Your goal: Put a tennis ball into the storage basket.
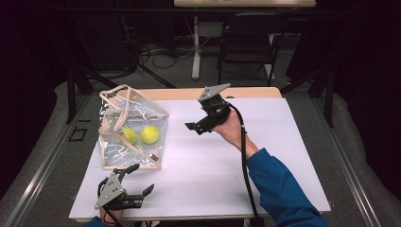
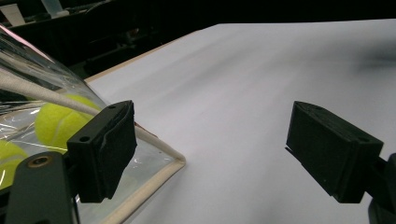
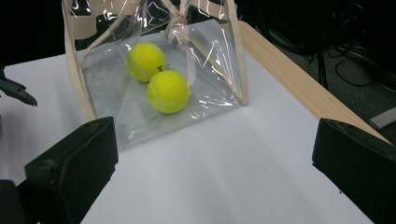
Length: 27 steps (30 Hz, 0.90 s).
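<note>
At the near left, I am easing my left gripper (image 1: 136, 178), jaws apart like the right gripper's (image 1: 197, 126), toward the clear plastic, cream-trimmed bag (image 1: 113, 144) holding two yellow tennis balls (image 1: 150, 134), aiming squarely for its near trim.

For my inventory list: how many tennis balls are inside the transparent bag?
2. One tennis ball lies nearer the right gripper's camera; the other tennis ball touches it behind. Both are inside the transparent bag.

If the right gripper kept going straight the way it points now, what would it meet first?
Probably the clear bag holding two tennis balls. It sits straight ahead of the open right gripper, with bare white table between. Depth is hard to judge, so it might touch the table first.
</note>
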### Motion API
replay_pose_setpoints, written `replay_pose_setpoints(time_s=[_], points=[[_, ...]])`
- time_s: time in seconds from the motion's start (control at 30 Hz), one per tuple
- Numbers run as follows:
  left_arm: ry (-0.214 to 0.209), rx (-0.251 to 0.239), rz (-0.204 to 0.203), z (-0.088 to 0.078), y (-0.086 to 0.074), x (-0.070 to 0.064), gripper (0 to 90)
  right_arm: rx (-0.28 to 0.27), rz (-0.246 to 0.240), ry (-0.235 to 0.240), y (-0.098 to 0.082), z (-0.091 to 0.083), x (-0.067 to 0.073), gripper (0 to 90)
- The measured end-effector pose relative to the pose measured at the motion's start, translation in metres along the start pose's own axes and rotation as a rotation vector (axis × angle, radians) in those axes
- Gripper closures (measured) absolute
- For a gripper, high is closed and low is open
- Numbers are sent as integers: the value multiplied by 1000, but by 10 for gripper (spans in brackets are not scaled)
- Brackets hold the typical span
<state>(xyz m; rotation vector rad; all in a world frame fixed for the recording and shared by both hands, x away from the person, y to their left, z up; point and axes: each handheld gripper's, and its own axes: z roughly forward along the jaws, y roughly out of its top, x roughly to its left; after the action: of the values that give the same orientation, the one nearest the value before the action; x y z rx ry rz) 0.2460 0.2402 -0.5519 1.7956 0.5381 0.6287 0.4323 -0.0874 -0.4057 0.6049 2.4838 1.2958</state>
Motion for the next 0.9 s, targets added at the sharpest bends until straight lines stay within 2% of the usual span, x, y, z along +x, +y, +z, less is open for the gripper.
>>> replay_pose_setpoints(time_s=[0.33,0.9], points=[[2,6,5,0,0,0,160,39,19,-8,-33,-9,3,0],[15,6,12,0,2,-1,160,92,41,-63,-90,-39,13,0]])
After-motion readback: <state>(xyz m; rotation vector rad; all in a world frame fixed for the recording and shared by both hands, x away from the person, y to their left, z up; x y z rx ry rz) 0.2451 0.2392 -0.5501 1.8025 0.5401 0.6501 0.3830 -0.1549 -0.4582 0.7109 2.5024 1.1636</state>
